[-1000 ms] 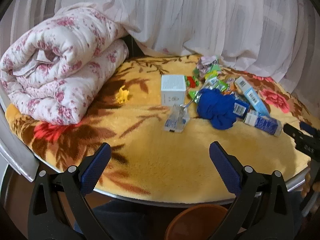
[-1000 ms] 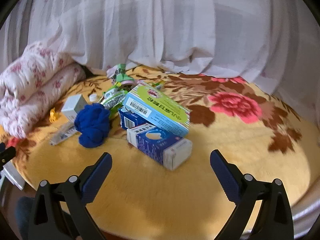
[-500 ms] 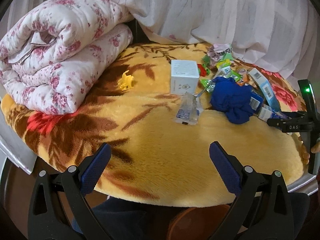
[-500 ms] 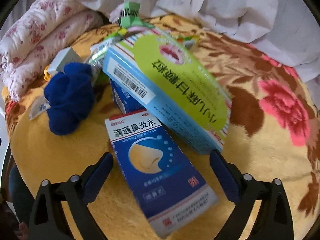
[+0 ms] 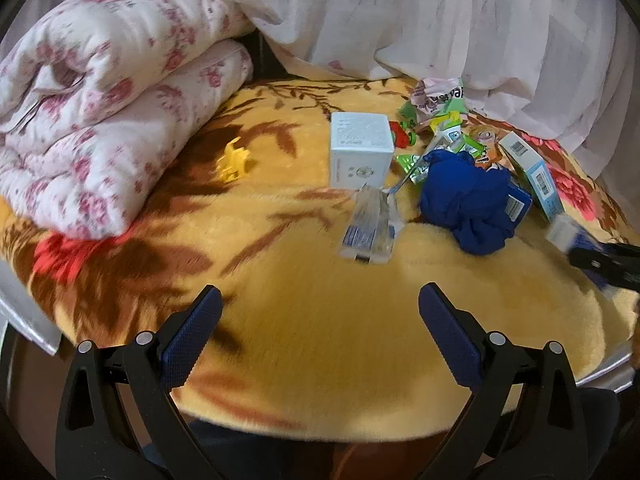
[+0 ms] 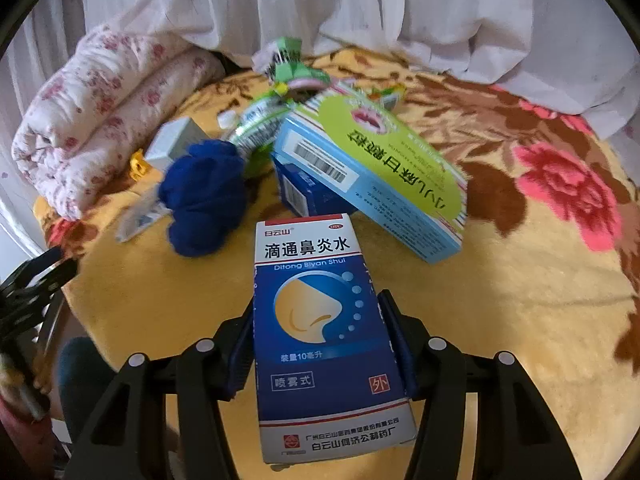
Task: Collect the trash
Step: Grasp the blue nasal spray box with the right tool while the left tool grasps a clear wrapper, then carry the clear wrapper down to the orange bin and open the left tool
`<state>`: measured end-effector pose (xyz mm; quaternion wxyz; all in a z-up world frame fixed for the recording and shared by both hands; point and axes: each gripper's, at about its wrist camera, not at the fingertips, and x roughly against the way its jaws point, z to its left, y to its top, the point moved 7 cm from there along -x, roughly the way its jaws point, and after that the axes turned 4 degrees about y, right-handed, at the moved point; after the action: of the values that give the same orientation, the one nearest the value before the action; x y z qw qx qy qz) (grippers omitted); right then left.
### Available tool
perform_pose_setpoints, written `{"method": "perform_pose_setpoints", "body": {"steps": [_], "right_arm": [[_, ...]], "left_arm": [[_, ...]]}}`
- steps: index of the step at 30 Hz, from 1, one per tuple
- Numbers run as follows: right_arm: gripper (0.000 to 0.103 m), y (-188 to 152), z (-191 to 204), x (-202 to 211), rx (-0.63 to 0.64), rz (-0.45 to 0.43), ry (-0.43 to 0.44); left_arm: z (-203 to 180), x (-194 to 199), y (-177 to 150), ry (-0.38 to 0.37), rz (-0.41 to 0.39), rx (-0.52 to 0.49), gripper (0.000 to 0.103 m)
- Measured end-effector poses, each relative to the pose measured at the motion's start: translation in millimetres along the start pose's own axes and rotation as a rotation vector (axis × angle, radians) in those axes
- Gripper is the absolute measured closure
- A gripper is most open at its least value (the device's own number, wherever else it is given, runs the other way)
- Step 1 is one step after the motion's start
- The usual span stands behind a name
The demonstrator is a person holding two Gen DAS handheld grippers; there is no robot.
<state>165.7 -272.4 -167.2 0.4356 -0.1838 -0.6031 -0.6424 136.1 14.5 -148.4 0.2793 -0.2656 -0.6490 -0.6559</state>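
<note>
Right gripper (image 6: 320,344) jaws just closed on blue box (image 6: 320,320), contents unseen; left gripper (image 5: 318,328) released.

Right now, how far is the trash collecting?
Nothing looks collected yet. In hand: the right gripper has just been closing on the blue nasal-spray box. Left: the green-blue box, wrappers and white box. The left gripper is open.
</note>
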Motion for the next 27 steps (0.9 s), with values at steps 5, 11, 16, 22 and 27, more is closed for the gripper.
{"method": "perform_pose_setpoints", "body": {"steps": [5,11,16,22,27], "right_arm": [[0.047,-8,9,34,-0.006,-0.063,0.012],[0.047,-18,18,66,-0.009,-0.121,0.041],[0.047,-27,23,75,-0.007,-0.131,0.052],[0.047,-31,28,78,-0.002,-0.141,0.061],[0.047,-35,36,81,0.006,-0.153,0.067]], "left_arm": [[-12,-29,19,-0.031,0.015,-0.034,0.007],[-33,-83,33,-0.034,0.1,-0.105,0.009],[-36,-94,39,-0.076,0.12,-0.089,0.048],[-38,-84,37,-0.138,0.125,-0.092,0.073],[-36,-59,35,-0.185,0.1,-0.095,0.076]]}}
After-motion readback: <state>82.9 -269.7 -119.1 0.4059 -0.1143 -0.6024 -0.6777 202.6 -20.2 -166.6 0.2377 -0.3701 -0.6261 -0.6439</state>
